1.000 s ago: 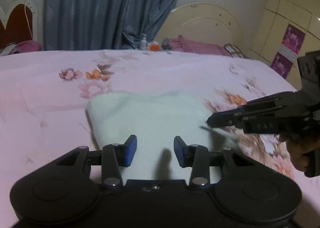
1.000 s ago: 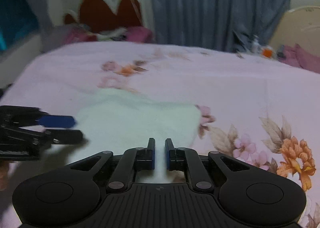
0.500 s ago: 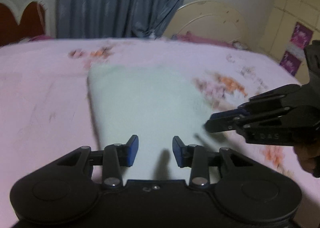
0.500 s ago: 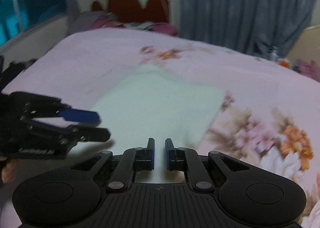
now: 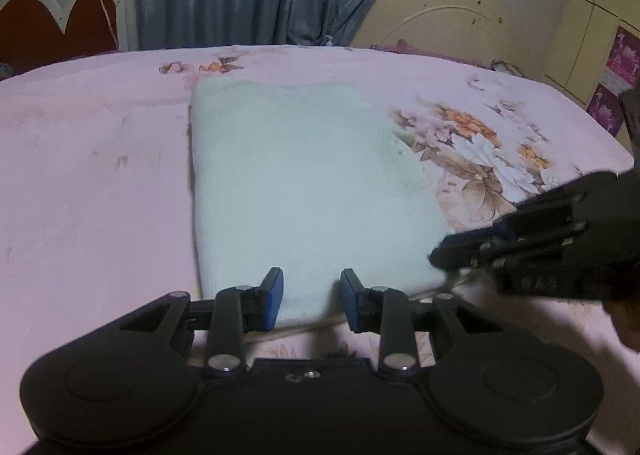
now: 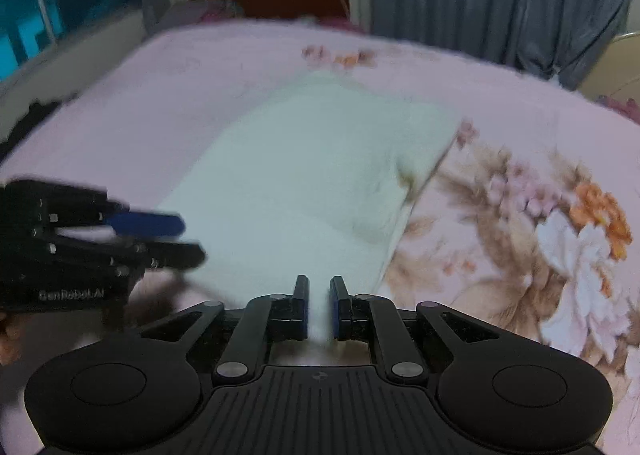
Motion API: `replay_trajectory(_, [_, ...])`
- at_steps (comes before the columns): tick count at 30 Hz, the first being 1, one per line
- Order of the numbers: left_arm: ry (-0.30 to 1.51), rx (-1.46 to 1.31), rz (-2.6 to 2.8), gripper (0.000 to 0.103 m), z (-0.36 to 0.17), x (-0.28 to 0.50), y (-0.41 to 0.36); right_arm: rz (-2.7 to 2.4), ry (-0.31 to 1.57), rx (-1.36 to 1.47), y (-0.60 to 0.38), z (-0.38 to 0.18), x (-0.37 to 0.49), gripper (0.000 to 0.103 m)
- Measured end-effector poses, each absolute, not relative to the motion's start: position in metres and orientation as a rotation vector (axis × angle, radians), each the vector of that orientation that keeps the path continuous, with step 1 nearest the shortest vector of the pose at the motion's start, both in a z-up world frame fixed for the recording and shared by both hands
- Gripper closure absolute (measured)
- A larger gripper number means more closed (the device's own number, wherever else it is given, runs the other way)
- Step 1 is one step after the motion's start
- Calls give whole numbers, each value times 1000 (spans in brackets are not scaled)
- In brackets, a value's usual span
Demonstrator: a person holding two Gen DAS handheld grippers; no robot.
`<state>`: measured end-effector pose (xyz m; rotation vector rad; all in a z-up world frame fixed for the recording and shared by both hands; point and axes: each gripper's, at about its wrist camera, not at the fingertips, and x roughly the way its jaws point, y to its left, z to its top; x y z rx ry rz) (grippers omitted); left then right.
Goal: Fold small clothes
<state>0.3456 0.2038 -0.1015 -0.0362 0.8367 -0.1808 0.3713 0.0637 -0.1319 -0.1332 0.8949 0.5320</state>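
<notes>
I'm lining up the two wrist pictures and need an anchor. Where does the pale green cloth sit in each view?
Left wrist view: the pale green cloth fills the centre, its near edge between the open fingers of the left hand-held gripper.
Right wrist view: the cloth lies centre-left, reaching down to the right hand-held gripper.
Shared landmark: the orange flower print on the pink sheet, right of the cloth.
</notes>
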Motion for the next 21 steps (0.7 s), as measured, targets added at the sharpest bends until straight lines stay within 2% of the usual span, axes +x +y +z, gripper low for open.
replay_trajectory(13, [820,-27,-145,72,-95,331,195,512,894,-49,50,-126,365,94])
replay_trajectory(21, [806,-48,-128,70,-86,297,192,478,846,14,27,-104,320,94])
